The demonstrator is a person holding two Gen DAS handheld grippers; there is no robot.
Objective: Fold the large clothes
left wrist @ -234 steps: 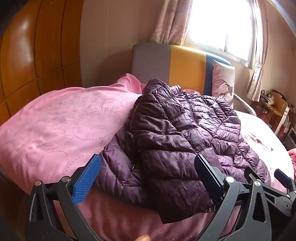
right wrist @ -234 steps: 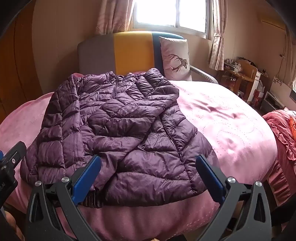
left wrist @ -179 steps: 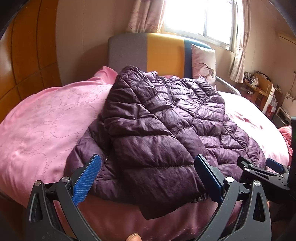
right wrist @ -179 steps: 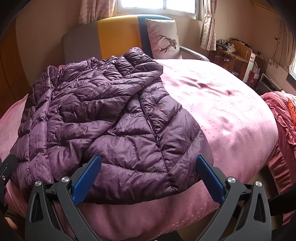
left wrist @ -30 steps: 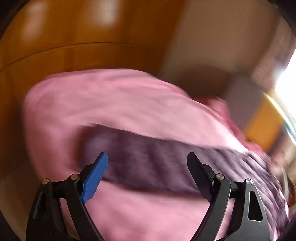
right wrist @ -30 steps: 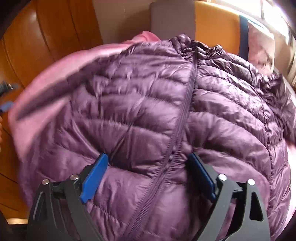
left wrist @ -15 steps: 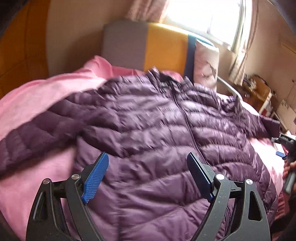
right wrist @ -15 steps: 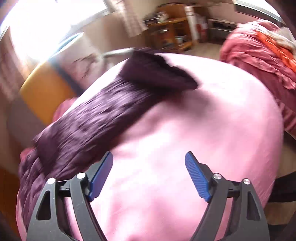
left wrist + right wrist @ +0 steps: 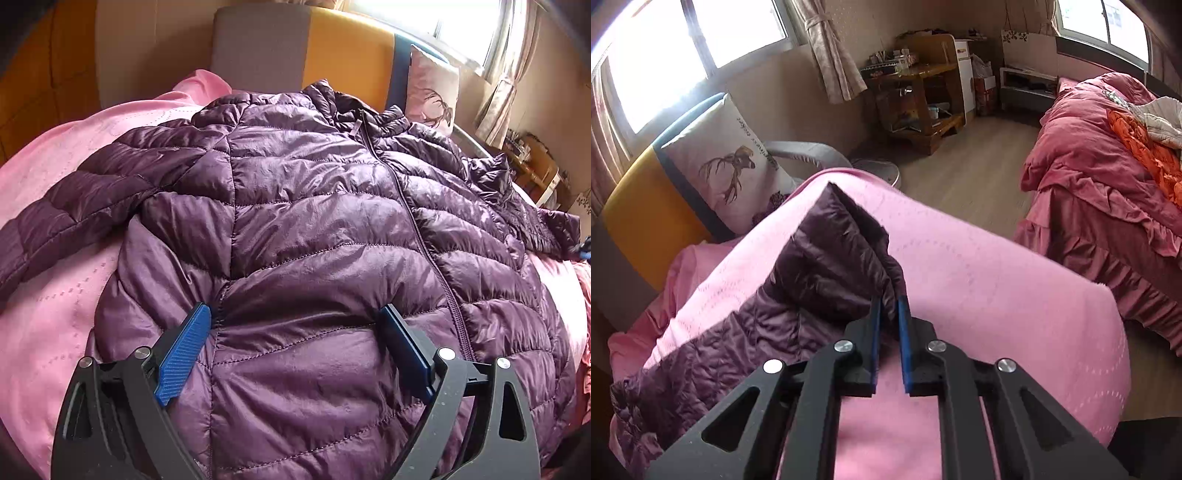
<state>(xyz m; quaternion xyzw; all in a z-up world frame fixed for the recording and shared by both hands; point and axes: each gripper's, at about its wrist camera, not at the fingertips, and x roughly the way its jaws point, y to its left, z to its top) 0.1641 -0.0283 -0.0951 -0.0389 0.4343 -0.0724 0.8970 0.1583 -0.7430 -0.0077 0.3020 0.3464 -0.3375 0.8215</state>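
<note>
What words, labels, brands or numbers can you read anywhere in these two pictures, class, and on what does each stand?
Pillow with the deer drawing: a line of script beside the antlers, too blurred to read.
Purple jacket: no label or brand visible.
Both grippers: no markings visible.
Nothing else is legible.

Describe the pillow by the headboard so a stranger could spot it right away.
Start at the bed's headboard, striped grey, yellow and blue. At its blue end, past the purple jacket, a pale pillow stands propped up. It alone has a drawn deer with antlers.
</note>
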